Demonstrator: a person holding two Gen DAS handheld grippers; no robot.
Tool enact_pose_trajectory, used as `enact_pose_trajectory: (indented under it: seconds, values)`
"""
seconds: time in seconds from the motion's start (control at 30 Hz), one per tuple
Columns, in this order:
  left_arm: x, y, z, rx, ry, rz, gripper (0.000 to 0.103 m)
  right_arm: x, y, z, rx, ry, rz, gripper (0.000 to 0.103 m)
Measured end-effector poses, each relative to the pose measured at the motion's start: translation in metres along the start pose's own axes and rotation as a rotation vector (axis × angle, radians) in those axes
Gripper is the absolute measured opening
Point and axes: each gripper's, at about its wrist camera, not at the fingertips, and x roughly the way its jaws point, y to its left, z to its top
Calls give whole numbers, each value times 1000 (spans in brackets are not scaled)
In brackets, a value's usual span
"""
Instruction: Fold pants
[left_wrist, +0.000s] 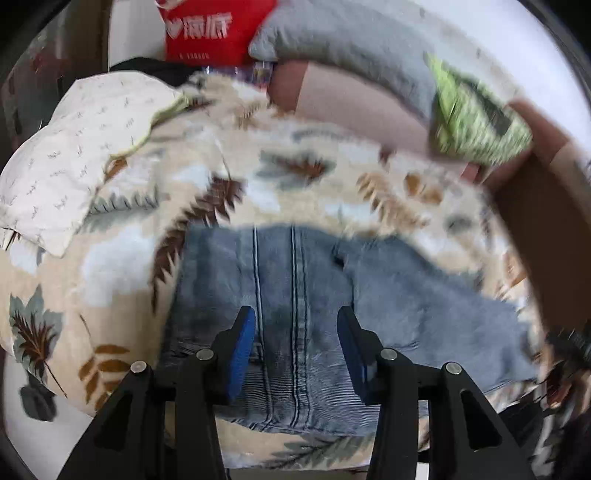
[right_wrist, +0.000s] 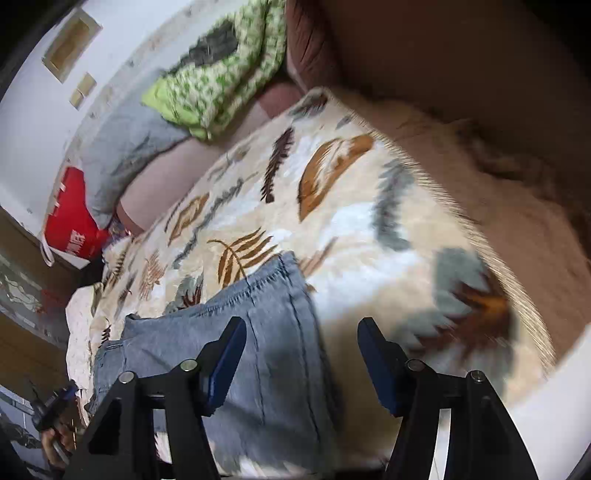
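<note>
The jeans (left_wrist: 314, 306) are lying partly folded on the leaf-print blanket (left_wrist: 122, 258). The left gripper (left_wrist: 295, 347) and right gripper (right_wrist: 301, 354) are both hovering over the denim, gaping wide, gripping nothing. Best to pinch matching edges evenly. Only the right view is showing the hem's far stitched edge.

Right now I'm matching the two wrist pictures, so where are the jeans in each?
Left wrist: the jeans fill the lower centre, seams running up between the open left gripper.
Right wrist: the jeans lie lower left, partly under the open right gripper.
Shared landmark: red bag.
</note>
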Motion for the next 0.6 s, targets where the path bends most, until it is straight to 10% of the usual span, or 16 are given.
enact_pose_trajectory:
  seconds: [0.1,0.17,0.43,0.6]
  values:
    - [40,5,-14,12,90,103,48,44,18,12,-85,104,-84,64]
    - [46,14,-23,-14,62,78,50,63,27,13,-150,158,-145,13]
    - [45,16,-24,5,49,73,52,40,58,41,-237,-99,-212,13]
    - [41,17,-27,2,43,69,54,99,42,26,-270,87,-344,24]
